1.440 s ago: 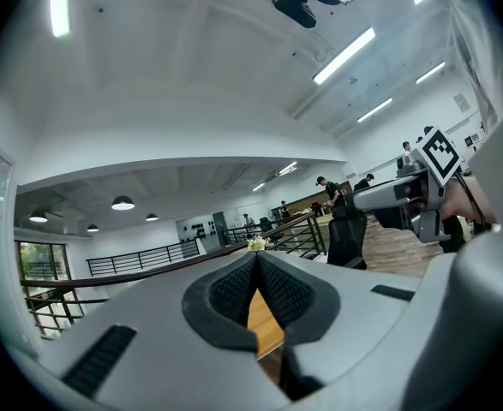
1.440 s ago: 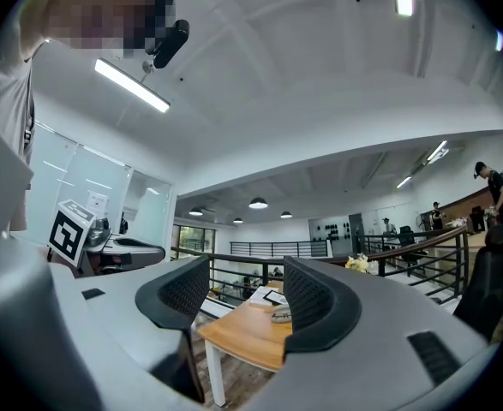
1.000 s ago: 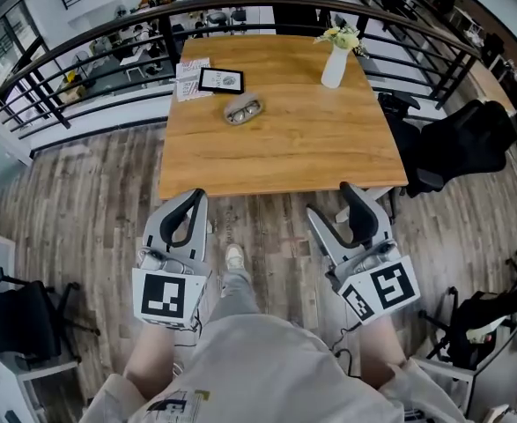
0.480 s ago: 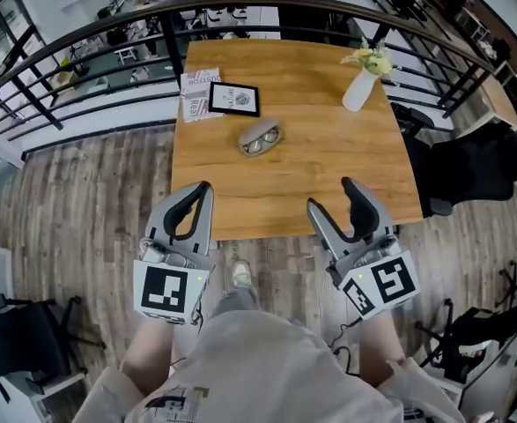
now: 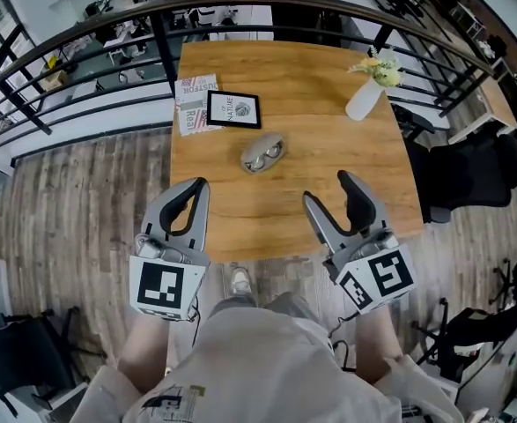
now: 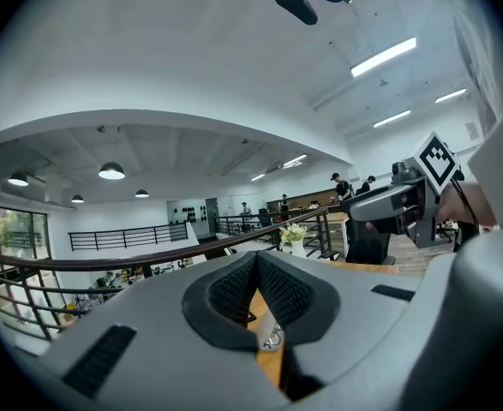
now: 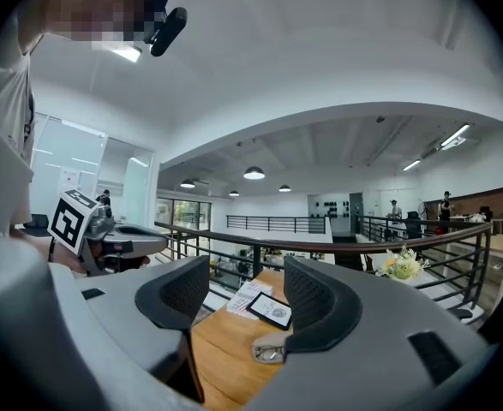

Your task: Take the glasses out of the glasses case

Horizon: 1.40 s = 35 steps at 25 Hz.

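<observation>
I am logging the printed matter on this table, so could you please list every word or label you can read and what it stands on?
"NATURE": on the black-framed card; its smaller print is too small to read.
"Rea": large letters on the booklet beside the card; its other print is too blurred to read.
Glasses case and vase: no print visible.
</observation>
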### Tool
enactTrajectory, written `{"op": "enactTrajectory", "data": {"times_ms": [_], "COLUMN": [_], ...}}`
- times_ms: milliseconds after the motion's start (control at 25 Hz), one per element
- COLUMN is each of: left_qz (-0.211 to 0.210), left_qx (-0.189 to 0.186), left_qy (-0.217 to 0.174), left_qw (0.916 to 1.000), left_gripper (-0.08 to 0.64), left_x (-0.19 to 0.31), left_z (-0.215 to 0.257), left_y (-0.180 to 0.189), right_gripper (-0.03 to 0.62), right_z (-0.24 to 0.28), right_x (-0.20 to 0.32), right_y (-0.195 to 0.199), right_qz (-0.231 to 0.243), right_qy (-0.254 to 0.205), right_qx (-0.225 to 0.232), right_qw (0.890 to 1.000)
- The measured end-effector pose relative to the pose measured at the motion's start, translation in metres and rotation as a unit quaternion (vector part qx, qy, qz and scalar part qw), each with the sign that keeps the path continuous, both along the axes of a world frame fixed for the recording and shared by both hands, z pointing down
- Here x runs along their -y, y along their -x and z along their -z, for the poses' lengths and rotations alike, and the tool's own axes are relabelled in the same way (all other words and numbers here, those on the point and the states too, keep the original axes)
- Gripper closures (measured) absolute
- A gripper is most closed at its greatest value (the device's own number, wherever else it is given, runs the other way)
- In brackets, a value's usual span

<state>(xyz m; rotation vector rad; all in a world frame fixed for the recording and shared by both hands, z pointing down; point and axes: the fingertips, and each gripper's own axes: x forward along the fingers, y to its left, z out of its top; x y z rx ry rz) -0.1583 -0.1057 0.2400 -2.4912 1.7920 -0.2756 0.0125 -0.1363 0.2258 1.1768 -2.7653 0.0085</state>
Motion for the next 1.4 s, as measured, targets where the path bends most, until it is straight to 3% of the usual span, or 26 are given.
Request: {"op": "enactTrajectory", "data": {"times_ms": [240,800,1240,1400], "left_qz": [-0.011,0.023,0.017,0.015], "left_qx": [-0.008,-0.002,0.006,-0.016], "left_qy": [0.004,0.035,0.089,0.125], "left_qw": [0.9999,0.9991,0.9959,0.9919], "left_gripper": [0.545,0.545,0.545,0.545], "left_x": [0.019,0.088,0.169,0.187], "left_z": [-0.004,-0.031,-0.138,-0.19], "left_y": [-0.003,-0.042,-0.06,-0.065], "right_gripper": [0.302,0.302,0.301,0.298], "right_z": [-0.001,-0.044,-0.161,-0.214], "right_x": [0.023,0.111,0.203,0.217], "right_y": [0.002,-0.024,0.002,0.014], "right_qz": [0.011,0.078,0.132,0.154], "right_qy": [0.004,0.028,0.09,0.125], "right_qx": [-0.004,-0.046,-0.102,-0.119], "right_qw": [1.0,0.995,0.982,0.973]}}
